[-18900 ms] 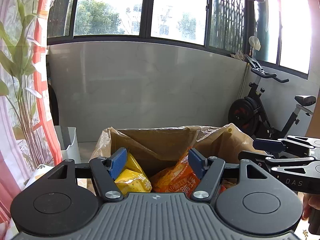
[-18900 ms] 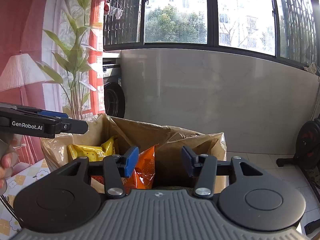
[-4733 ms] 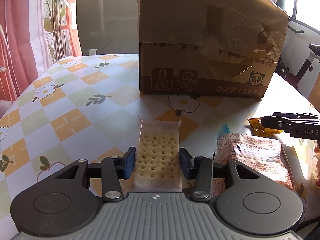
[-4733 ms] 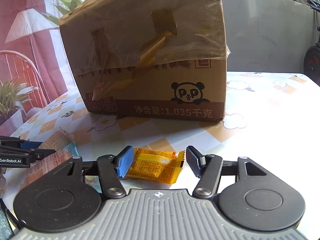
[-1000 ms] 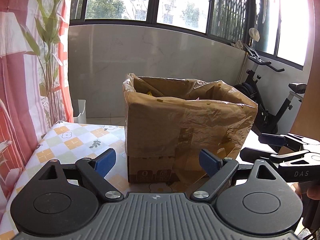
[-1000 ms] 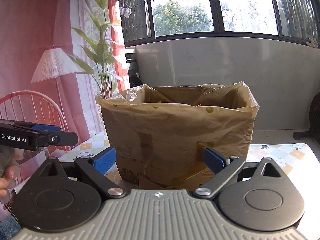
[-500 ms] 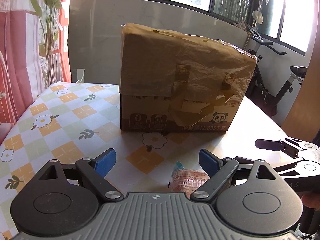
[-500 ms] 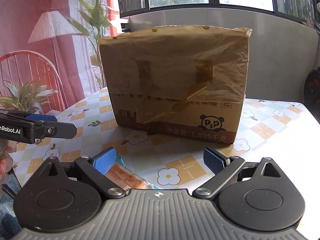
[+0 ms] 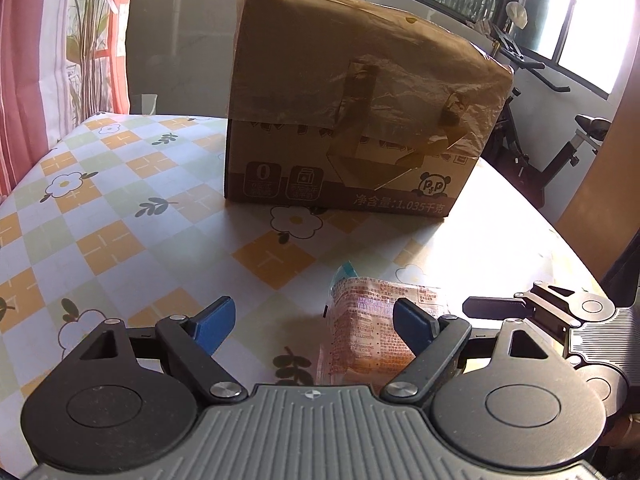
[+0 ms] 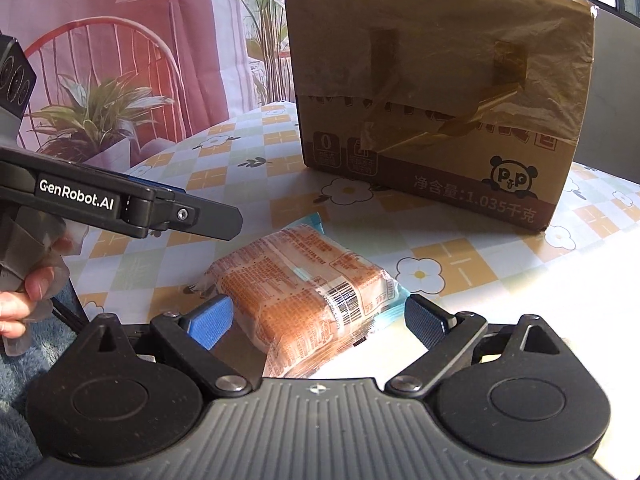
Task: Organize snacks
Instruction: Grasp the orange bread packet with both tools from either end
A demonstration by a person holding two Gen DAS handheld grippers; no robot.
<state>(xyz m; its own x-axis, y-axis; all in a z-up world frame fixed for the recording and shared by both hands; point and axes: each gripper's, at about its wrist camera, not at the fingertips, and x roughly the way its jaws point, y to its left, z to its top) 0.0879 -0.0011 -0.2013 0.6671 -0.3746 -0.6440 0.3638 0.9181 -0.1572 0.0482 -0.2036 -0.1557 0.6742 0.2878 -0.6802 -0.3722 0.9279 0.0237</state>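
An orange-printed clear snack pack with a light blue end lies flat on the table, in front of the brown cardboard box. My right gripper is open and low over the table, its blue pads on either side of the pack's near end, not touching it. My left gripper is open and empty, just left of the same pack; its right pad overlaps the pack's edge in view. The box stands behind, its top hidden from here.
The table wears a checked flower-print cloth. A red chair and a potted plant stand to the left, an exercise bike to the right. The right gripper's body shows at the left view's right edge.
Both grippers have dropped from above the box down to table level in front of it. The right gripper now straddles the orange pack. Both stay open.
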